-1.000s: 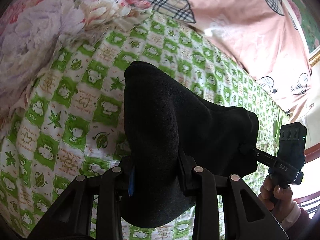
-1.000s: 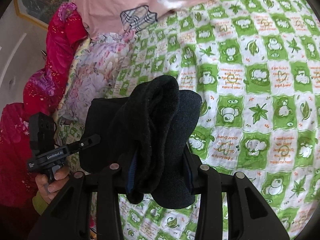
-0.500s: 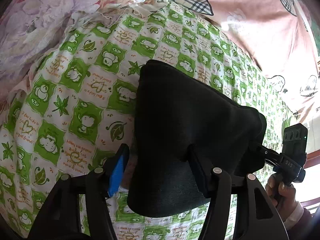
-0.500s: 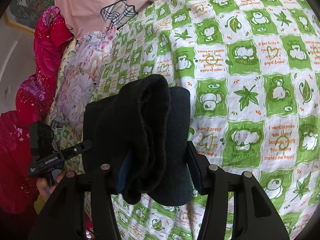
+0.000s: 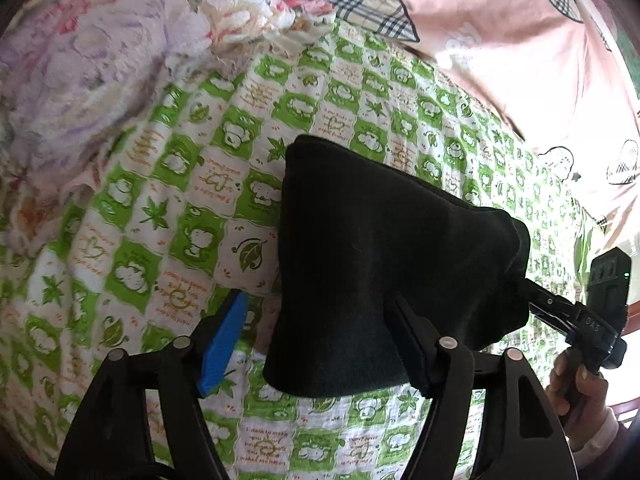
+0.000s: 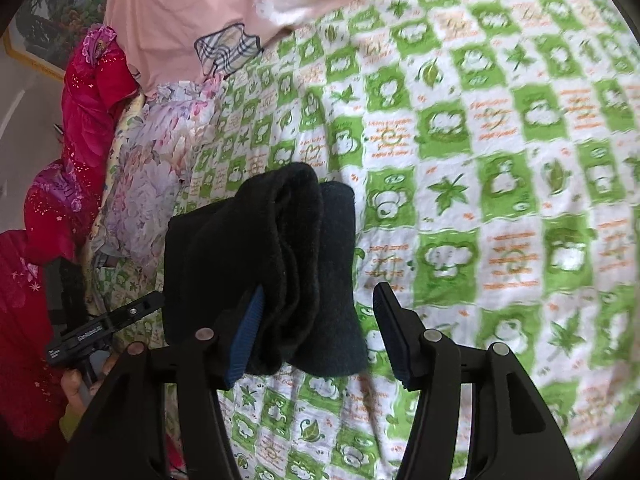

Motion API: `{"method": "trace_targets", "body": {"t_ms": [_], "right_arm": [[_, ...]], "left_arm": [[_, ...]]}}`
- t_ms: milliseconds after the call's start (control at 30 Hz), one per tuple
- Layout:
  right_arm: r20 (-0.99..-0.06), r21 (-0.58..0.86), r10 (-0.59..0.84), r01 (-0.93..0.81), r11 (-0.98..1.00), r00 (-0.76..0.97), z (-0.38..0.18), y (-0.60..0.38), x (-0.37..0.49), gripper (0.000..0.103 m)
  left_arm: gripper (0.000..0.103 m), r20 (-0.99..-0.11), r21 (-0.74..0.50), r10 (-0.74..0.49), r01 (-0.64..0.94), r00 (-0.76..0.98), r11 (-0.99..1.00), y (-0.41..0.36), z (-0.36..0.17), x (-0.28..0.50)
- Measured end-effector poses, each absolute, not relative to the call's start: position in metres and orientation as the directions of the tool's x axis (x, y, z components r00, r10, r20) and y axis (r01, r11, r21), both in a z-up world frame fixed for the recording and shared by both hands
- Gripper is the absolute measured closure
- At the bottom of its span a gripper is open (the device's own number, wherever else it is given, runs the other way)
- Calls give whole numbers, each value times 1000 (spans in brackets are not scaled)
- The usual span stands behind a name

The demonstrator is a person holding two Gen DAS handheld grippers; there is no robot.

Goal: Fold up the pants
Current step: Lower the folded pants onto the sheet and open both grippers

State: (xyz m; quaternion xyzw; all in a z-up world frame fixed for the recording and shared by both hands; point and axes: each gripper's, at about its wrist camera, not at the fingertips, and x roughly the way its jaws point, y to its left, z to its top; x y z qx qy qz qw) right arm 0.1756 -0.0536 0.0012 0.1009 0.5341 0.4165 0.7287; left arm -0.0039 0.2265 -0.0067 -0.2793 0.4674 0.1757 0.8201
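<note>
A green-checked bedsheet (image 6: 500, 160) meets a pink quilt (image 5: 500, 32) and floral blanket (image 5: 92, 52).

Pants (image 5: 384, 264) hide right finger pad; bedsheet (image 6: 520, 240) print blurred.

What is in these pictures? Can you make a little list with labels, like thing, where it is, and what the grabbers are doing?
thing: black pants, folded into a thick bundle
where: on the green and white checked bedsheet
left hand-held gripper: jaws opening, pants between them, blue pad clear of the cloth
right hand-held gripper: jaws opening, pants between them, one pad clear of the cloth
nearby: pink quilt, floral blanket, red garment
</note>
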Motion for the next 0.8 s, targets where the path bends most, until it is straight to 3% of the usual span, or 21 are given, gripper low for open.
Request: {"method": "trace_targets", "body": {"t_ms": [233, 800], "right_arm": [[-680, 512, 713, -587, 628, 170, 39, -50, 146, 24], [-676, 332, 686, -721, 608, 267, 62, -39, 84, 16]], "left_arm": [[22, -845, -187, 154, -555, 511, 811, 203, 18, -18], [20, -826, -98, 244, -556, 508, 826, 160, 32, -43]]}}
